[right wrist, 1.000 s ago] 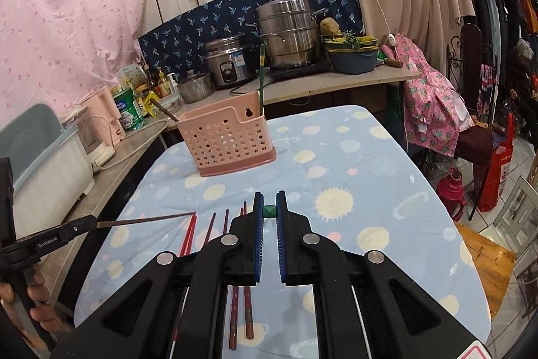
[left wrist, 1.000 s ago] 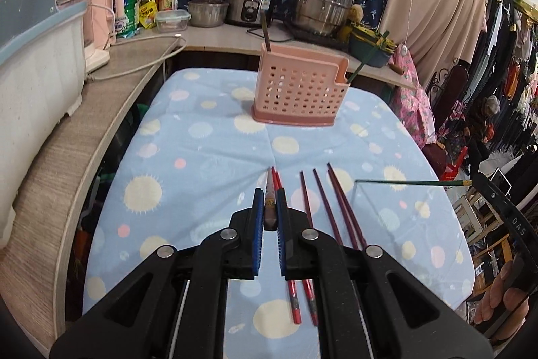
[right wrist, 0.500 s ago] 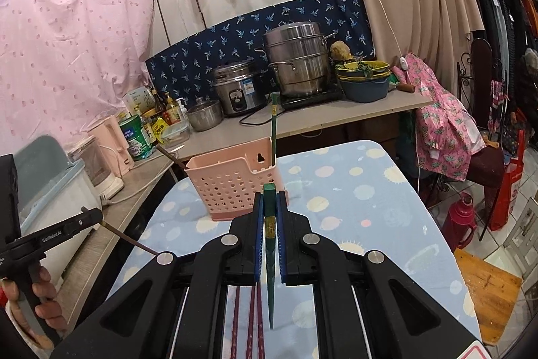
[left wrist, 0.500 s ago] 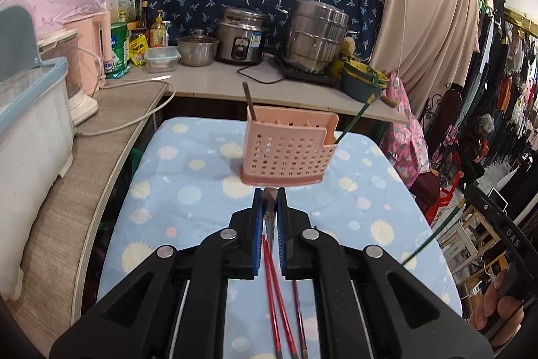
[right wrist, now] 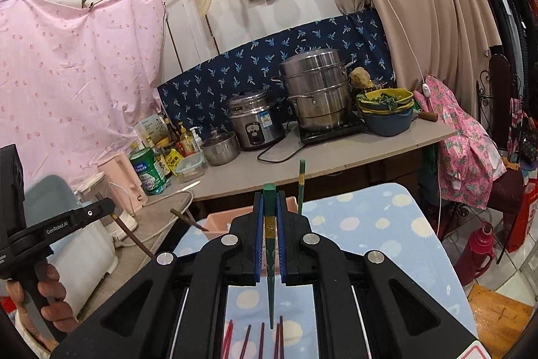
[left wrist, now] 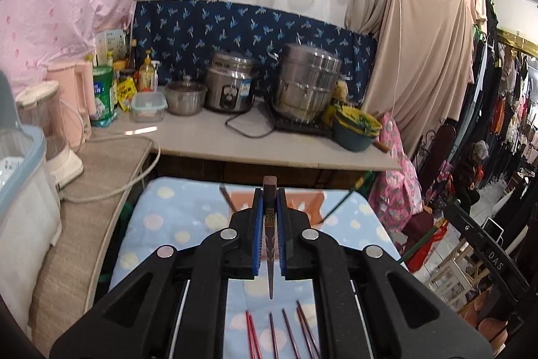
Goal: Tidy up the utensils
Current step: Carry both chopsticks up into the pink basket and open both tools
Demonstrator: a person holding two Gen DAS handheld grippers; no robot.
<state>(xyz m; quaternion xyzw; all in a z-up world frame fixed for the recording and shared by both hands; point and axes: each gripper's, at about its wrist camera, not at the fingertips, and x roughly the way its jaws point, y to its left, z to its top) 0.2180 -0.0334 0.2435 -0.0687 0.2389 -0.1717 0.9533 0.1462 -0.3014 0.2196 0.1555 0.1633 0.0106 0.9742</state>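
Now | left gripper [left wrist: 269,236] clamping brown chopstick [left wrist: 269,244], lifting it off table [left wrist: 168,217] | right gripper [right wrist: 269,238] clamping green chopstick [right wrist: 270,244], likewise rising | pink basket [right wrist: 218,222] lying just ahead, both nearing drop-in | remaining chopsticks [left wrist: 282,335] waiting on cloth.

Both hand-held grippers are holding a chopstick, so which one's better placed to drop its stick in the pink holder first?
Probably the right hand-held gripper: its green chopstick hangs beside the green one already standing in the pink holder. The left, shut on a brown chopstick, looks about as close.
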